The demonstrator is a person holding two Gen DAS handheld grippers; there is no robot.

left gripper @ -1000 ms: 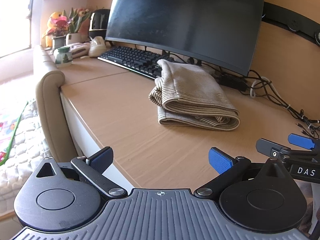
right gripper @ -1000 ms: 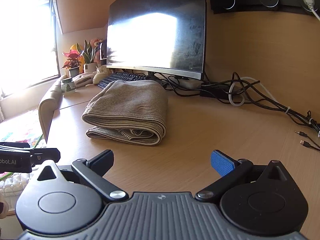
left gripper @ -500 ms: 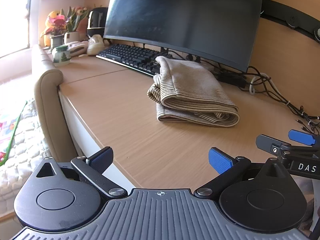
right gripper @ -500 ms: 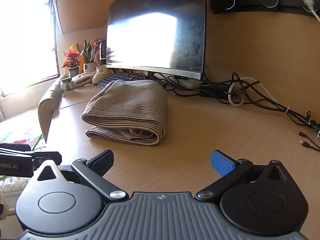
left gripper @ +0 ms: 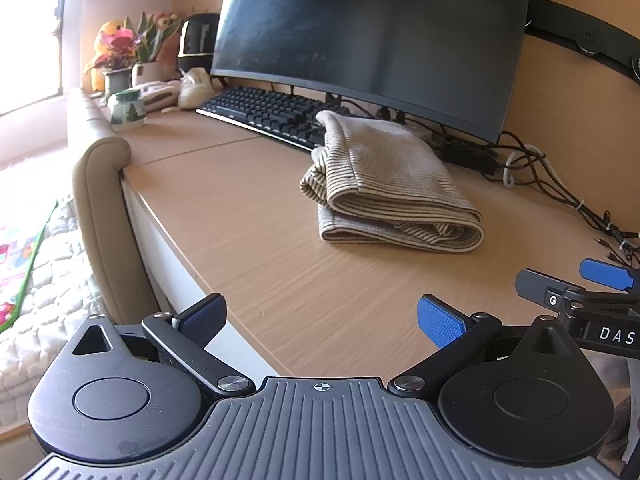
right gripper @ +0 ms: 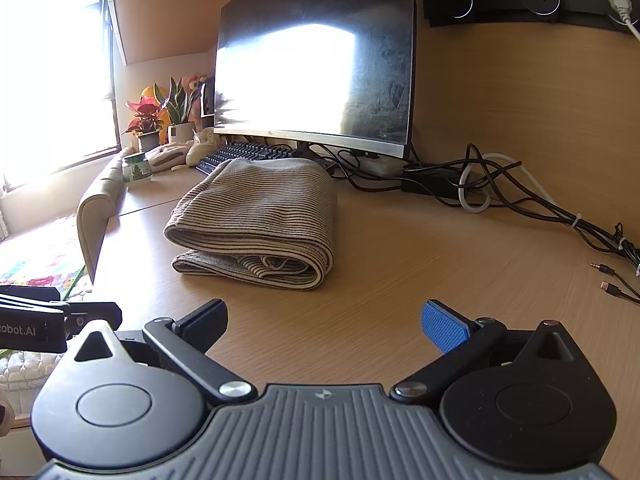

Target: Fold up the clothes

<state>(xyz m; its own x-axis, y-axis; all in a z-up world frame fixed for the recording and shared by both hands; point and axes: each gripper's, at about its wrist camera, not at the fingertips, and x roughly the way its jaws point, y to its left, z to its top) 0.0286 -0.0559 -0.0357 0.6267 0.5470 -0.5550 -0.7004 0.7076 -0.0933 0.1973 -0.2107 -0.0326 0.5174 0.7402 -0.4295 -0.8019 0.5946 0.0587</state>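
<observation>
A beige striped garment (left gripper: 390, 184) lies folded in a thick bundle on the wooden desk (left gripper: 248, 216), in front of the monitor. It also shows in the right wrist view (right gripper: 260, 220). My left gripper (left gripper: 320, 318) is open and empty, held back over the desk's front edge, well short of the garment. My right gripper (right gripper: 324, 322) is open and empty, low over the desk in front of the garment. The right gripper's fingers (left gripper: 580, 284) show at the right of the left wrist view.
A large monitor (left gripper: 372, 36) and a black keyboard (left gripper: 264, 114) stand behind the garment. Tangled cables (right gripper: 520, 200) and loose plugs (right gripper: 608, 280) lie at the right. Plants (right gripper: 160, 120) and a jar (left gripper: 128, 110) sit at the far left. A padded bed edge (left gripper: 100, 208) borders the desk.
Both grippers stay open and nearly still. The left wrist view has shifted slightly, so the garment sits a little lower and further right in it.
</observation>
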